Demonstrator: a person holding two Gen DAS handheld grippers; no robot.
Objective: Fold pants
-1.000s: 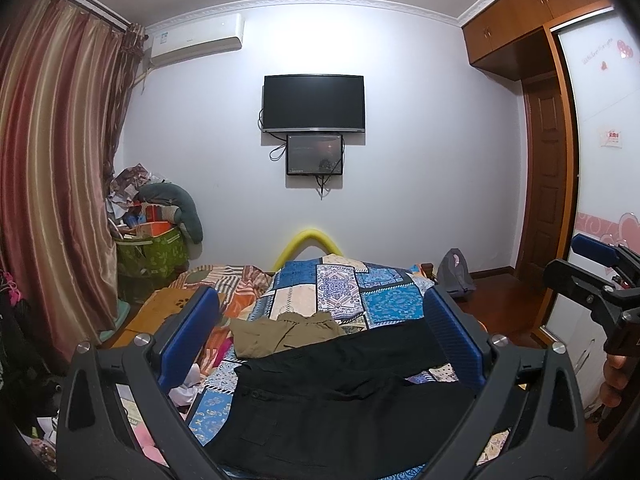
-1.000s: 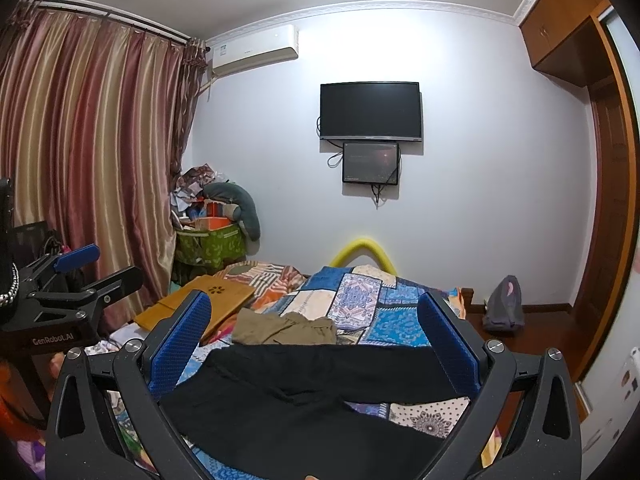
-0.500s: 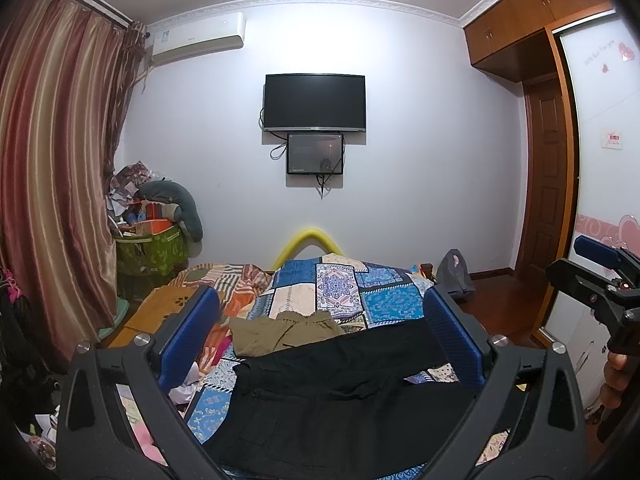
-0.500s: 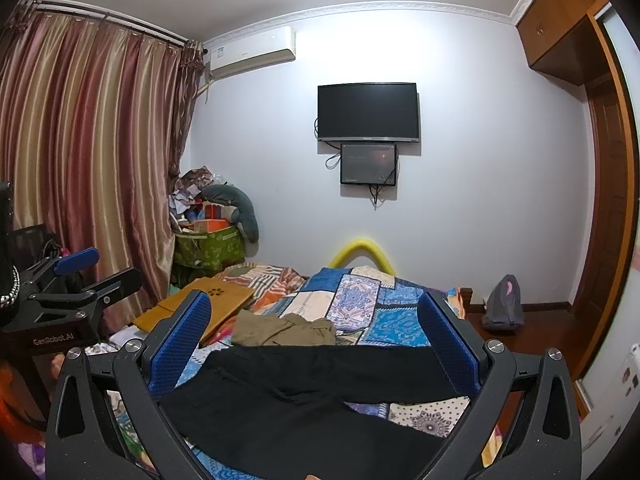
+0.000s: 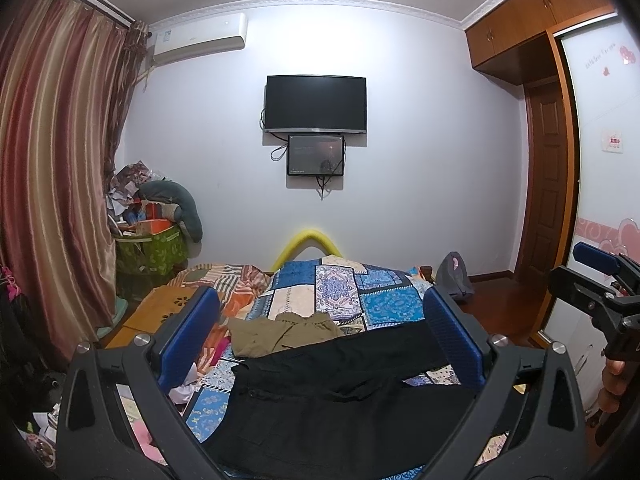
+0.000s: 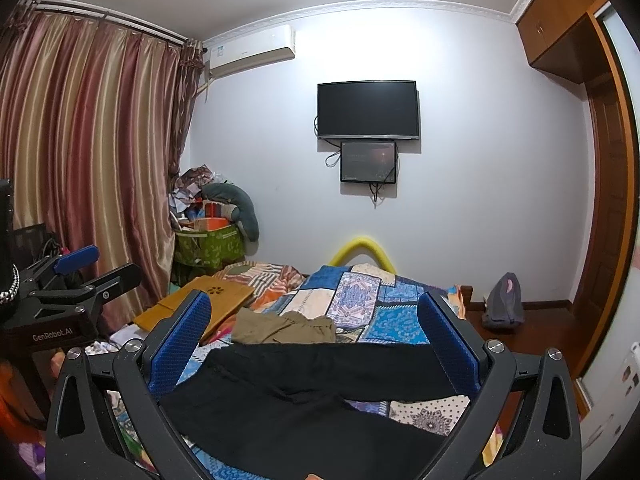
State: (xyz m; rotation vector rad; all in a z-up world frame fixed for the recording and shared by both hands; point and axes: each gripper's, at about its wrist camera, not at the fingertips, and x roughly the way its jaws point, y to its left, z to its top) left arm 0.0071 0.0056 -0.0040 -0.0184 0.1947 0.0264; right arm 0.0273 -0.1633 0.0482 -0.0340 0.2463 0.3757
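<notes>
1. Two pant legs visible: black pants (image 5: 340, 396) lie spread flat on the patchwork bedspread (image 5: 344, 292), waistband twd left side, legs running right, a strip of quilt showing btwn them. Unfolded.
2. Left gripper (image 5: 320, 344) and right gripper (image 6: 316, 344): both w/ jaws wide apart, nothing held, both above the fabric, no contact.
3. Khaki garment (image 5: 280, 330) sits just behind the black pants; touching or just beside, can't tell.
4. Risk (judgement): a pinch taken near the far edge could catch the khaki piece too, dragging it into the fold. Dark cloth on dark cloth hides seams, so a grab may take one layer only → crooked fold.
5. Risk: near leg reaches the right bed edge; pulling that way could slide it off.
6. Room: quilt beyond the khaki is open. Wooden lap tray (image 6: 200, 300) and clutter crowd the left side; floor and grey bag (image 6: 504, 300) to the right.
</notes>
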